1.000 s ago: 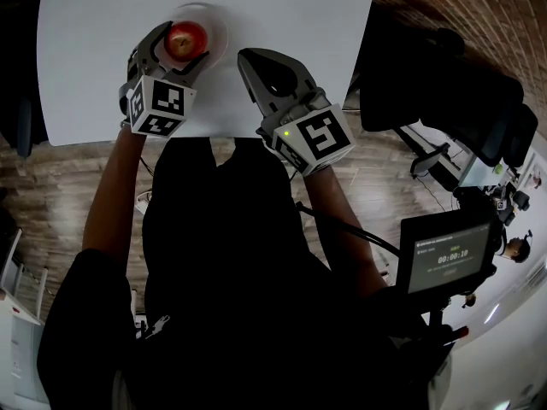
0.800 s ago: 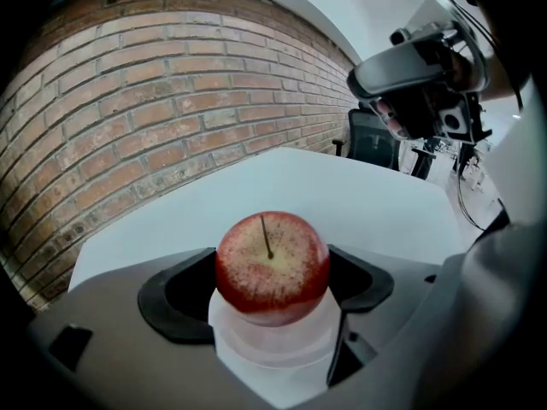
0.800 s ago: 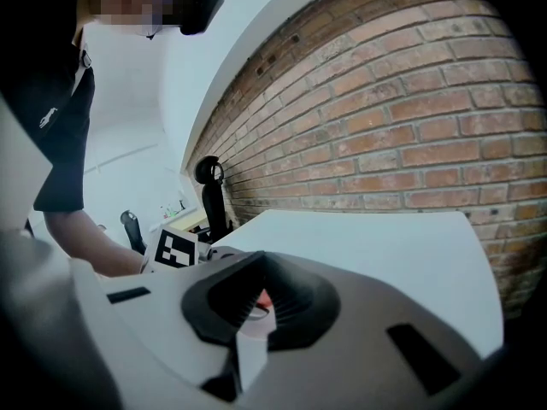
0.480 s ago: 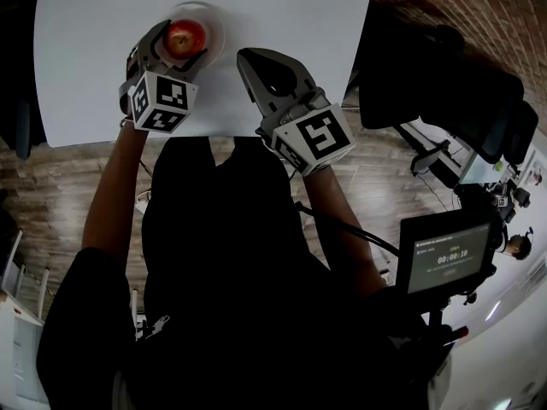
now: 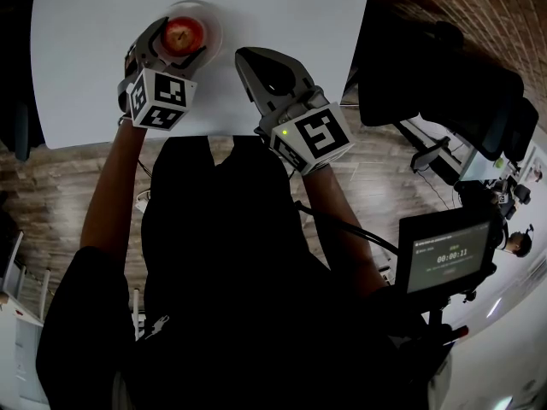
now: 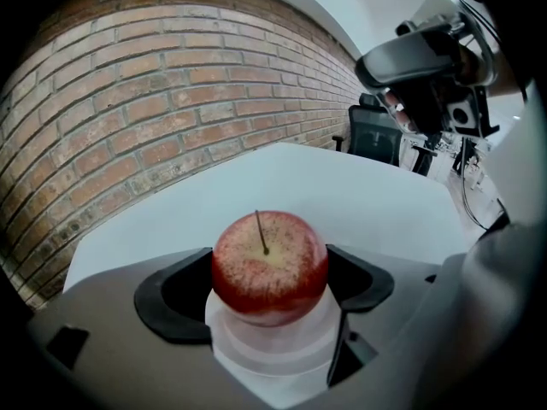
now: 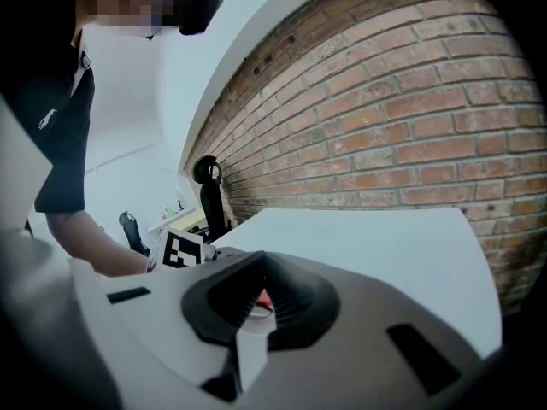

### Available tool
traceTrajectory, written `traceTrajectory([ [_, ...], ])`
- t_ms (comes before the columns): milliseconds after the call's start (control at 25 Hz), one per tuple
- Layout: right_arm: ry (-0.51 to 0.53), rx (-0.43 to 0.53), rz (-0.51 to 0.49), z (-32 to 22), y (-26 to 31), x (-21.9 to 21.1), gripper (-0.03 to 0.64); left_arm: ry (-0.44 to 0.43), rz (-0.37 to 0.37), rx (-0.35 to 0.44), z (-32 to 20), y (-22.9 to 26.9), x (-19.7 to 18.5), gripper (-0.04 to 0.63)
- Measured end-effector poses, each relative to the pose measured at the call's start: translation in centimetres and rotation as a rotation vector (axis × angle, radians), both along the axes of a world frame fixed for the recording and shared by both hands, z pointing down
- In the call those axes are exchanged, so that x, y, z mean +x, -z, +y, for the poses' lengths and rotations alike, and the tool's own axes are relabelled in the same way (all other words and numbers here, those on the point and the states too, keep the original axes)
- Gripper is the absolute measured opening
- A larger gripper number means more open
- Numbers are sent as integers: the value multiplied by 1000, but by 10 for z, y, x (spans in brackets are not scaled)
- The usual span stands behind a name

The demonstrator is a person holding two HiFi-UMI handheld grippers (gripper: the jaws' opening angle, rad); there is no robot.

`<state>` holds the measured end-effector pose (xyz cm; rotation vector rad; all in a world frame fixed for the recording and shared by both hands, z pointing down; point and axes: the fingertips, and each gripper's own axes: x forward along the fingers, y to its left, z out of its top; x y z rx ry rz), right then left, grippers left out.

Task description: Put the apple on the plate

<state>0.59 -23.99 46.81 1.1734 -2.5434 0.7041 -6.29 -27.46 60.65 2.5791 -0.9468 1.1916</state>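
A red apple (image 5: 183,34) (image 6: 269,267) with its stem up rests on a small clear round plate (image 5: 211,20) (image 6: 265,361) at the left of the white table (image 5: 282,15). My left gripper (image 5: 180,46) (image 6: 269,290) reaches over the plate's near edge, and its black pads (image 6: 175,293) press on both sides of the apple. My right gripper (image 5: 248,58) (image 7: 255,304) hovers just right of the plate with its jaws together and nothing in them. Through its jaws a sliver of the apple (image 7: 265,300) shows, with the left gripper's marker cube (image 7: 179,250) beside it.
The table's near edge (image 5: 214,133) runs just under both marker cubes, against the person's body. A black office chair (image 5: 444,75) stands right of the table, and a small screen (image 5: 449,259) lower right. A brick wall (image 6: 128,101) lies beyond the table's far side.
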Motion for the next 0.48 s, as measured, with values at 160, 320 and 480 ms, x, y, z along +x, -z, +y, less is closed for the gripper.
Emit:
traceTrajectory([
  [160, -2, -7, 3, 1, 0, 1, 3, -1, 9, 1, 0, -1, 1, 403],
  [320, 0, -10, 7, 1, -2, 2, 3, 5, 24, 2, 0, 1, 2, 405],
  [480, 1, -6, 6, 1, -1, 2, 3, 7, 32, -10, 0, -1, 4, 430],
])
